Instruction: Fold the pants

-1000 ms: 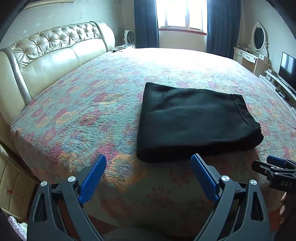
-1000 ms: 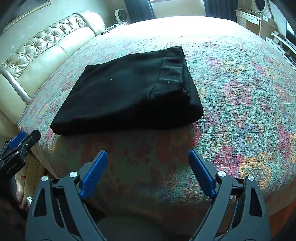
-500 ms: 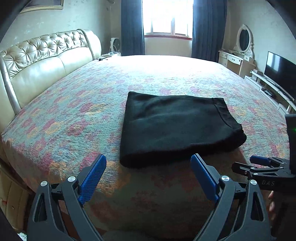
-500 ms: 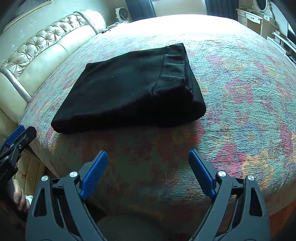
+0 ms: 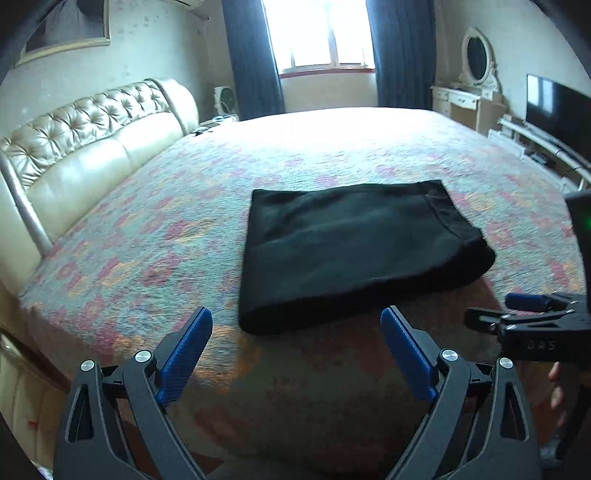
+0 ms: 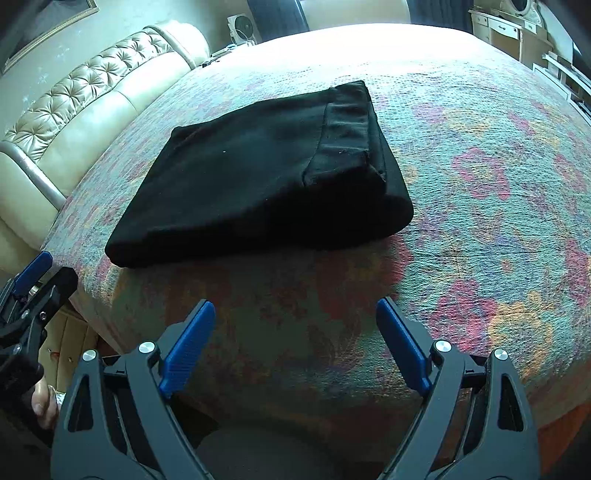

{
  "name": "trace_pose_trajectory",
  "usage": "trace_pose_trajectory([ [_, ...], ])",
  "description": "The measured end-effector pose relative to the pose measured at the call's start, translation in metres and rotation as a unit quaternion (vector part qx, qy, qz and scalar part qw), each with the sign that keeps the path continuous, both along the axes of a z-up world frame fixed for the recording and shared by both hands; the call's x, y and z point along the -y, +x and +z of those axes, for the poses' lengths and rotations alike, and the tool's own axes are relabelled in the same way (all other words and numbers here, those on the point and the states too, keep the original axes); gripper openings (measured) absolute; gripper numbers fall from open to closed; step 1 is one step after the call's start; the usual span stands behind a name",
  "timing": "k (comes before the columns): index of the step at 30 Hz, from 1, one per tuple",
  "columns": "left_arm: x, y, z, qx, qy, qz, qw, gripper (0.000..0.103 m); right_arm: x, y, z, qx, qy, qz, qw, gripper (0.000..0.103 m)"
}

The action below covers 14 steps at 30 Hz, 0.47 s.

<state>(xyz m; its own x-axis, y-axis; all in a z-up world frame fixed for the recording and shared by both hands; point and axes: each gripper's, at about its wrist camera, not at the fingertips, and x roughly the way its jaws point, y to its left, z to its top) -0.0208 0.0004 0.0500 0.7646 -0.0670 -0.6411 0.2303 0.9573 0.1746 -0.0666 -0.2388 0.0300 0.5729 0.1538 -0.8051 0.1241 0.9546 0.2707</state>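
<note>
Black pants lie folded into a neat rectangle near the front edge of the bed, waistband on the right side. My left gripper hovers open just short of the fold's near edge, nothing between its blue pads. My right gripper is also open and empty, hanging over the bedspread in front of the pants. The right gripper shows side-on at the right edge of the left wrist view. The left gripper shows at the left edge of the right wrist view.
The bed has a floral spread and a cream tufted headboard on the left. A dresser with an oval mirror and a television stand at the right. A curtained window is behind.
The left gripper has drawn back and rolled, so the pants sit smaller and more of the room shows. The right gripper has stayed put. Both remain open.
</note>
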Motion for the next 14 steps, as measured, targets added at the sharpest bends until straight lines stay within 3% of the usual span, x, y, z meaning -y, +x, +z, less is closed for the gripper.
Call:
trace_pose_trajectory([
  [1,0.002,-0.001,-0.002,-0.005,0.009,-0.003,0.9999,0.091,0.001,0.000,0.000,0.000,0.000,0.000,1.000,0.089],
  [5,-0.001,0.000,0.000,-0.028,-0.024,-0.039,0.9986,0.091,0.001,-0.001,0.000,0.001,0.001,0.000,1.000,0.089],
  [9,-0.006,0.009,0.010,-0.006,-0.023,-0.045,0.9987,0.091,0.003,-0.002,0.003,0.001,0.009,-0.003,1.000,0.089],
  [14,-0.038,0.068,0.013,-0.026,-0.039,-0.012,0.9988,0.091,0.018,0.007,0.024,0.022,0.016,-0.012,1.000,0.089],
])
